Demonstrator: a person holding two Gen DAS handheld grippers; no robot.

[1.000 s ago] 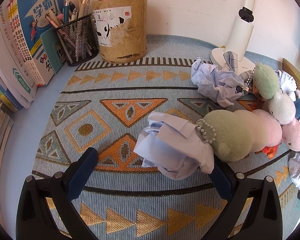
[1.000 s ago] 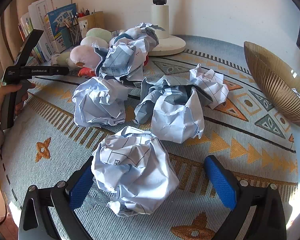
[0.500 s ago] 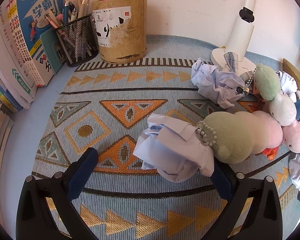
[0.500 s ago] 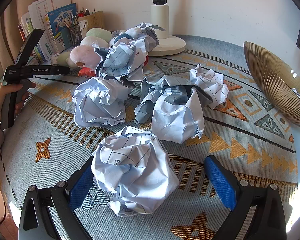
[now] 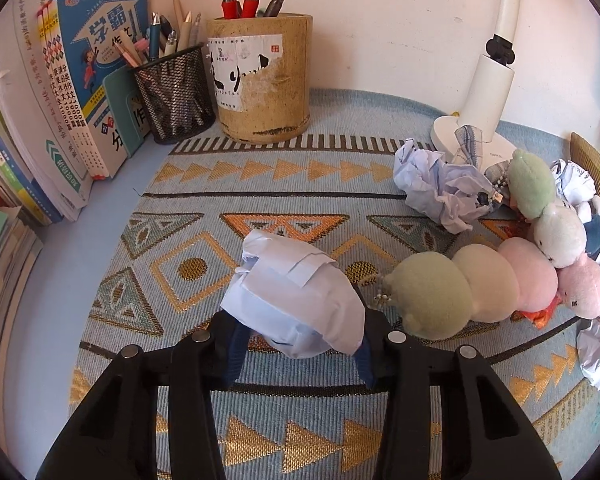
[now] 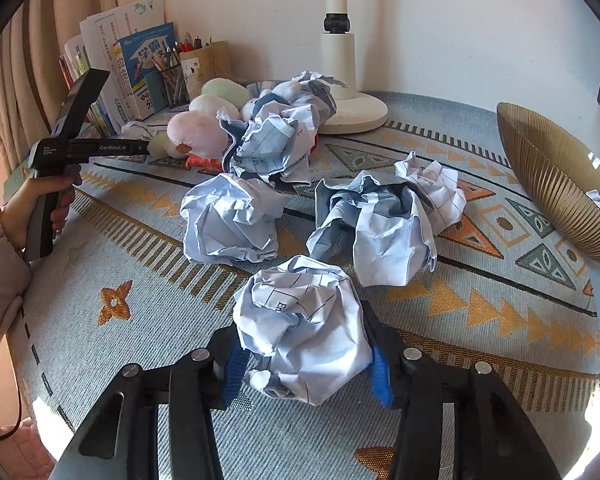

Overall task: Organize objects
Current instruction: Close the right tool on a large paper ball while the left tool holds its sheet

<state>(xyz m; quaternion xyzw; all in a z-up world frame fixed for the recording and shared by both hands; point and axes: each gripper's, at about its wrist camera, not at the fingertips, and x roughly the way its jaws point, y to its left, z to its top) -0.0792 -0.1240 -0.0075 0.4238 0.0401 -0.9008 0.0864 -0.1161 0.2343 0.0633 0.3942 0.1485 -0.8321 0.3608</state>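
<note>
In the left wrist view my left gripper (image 5: 300, 344) is shut on a pale blue crumpled paper ball (image 5: 296, 300), just left of a plush caterpillar toy (image 5: 472, 292). My right gripper (image 6: 306, 360) is shut on a white lined paper ball (image 6: 304, 328) near the mat's front. Beyond it lie several more crumpled paper balls (image 6: 232, 220) (image 6: 376, 220) (image 6: 276, 140). The left gripper's handle (image 6: 60, 156) and the hand holding it show at the left of the right wrist view.
A ribbed gold bowl (image 6: 556, 184) stands at the right with a scrap of paper inside. A white lamp base (image 6: 352, 108), a bamboo pen cup (image 5: 264, 80), a mesh pen holder (image 5: 176, 96) and books (image 5: 80, 80) line the back wall. A patterned mat (image 5: 220, 200) covers the table.
Both grippers have closed from open onto the paper balls between their fingers. The left ball has been pulled slightly away from the plush toy.
</note>
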